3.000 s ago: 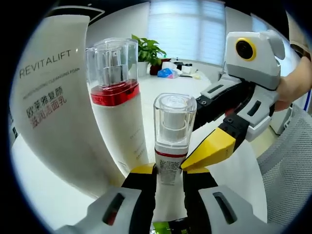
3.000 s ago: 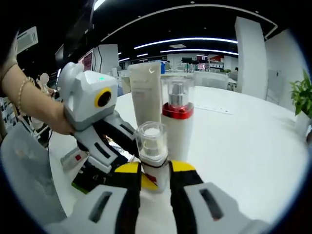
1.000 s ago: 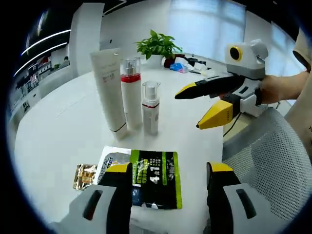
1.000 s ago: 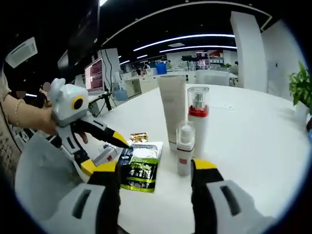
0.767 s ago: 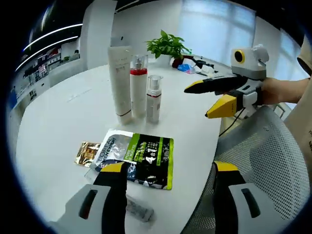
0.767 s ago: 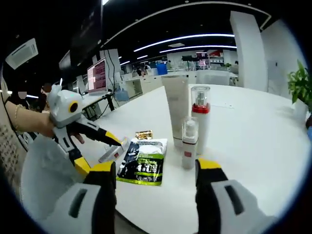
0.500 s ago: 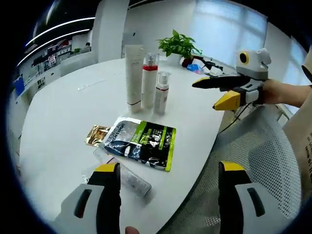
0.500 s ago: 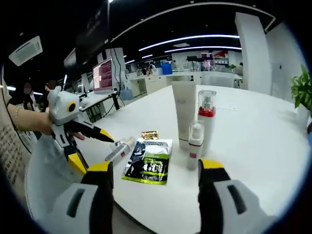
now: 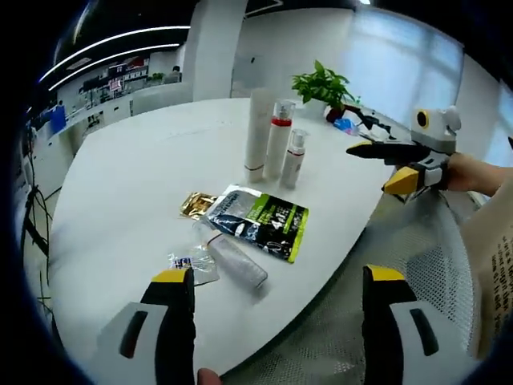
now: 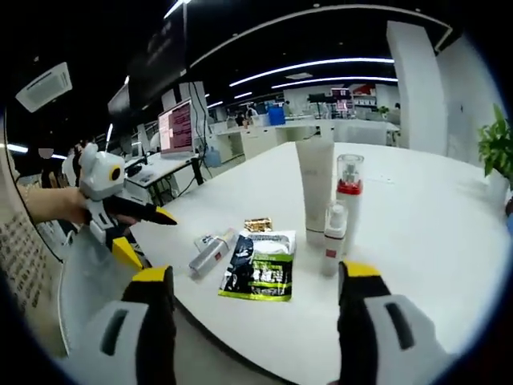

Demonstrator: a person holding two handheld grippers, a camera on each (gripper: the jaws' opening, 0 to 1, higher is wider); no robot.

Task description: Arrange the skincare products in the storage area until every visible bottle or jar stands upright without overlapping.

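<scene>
Left gripper view has the white counter (image 9: 120, 184) running from centre to upper left, with three products standing upright in a tight row near the upper middle: a tall tube (image 9: 258, 132), a red-collared bottle (image 9: 278, 149) and a small pump bottle (image 9: 294, 158). None overlaps its neighbour, though whether they touch is hard to say at this size. Below them, toward centre frame, a clear bottle (image 9: 235, 260) lies on its side, its long axis slanting from upper left to lower right, next to a green-and-black sachet (image 9: 260, 223) and a gold packet (image 9: 197, 204).

The left gripper (image 9: 271, 337) has its jaws spread wide and empty at the bottom of the frame, and the lying bottle sits just above and between them. The right gripper (image 9: 397, 164) enters at the right edge, jaws parted and empty, off the counter's rim.

Right gripper view places the lying bottle (image 10: 212, 252) left of centre, well up from the right gripper (image 10: 251, 341) and its open jaws, with the left gripper (image 10: 136, 233) at the far left. The left side looks better placed to stand that bottle up.
</scene>
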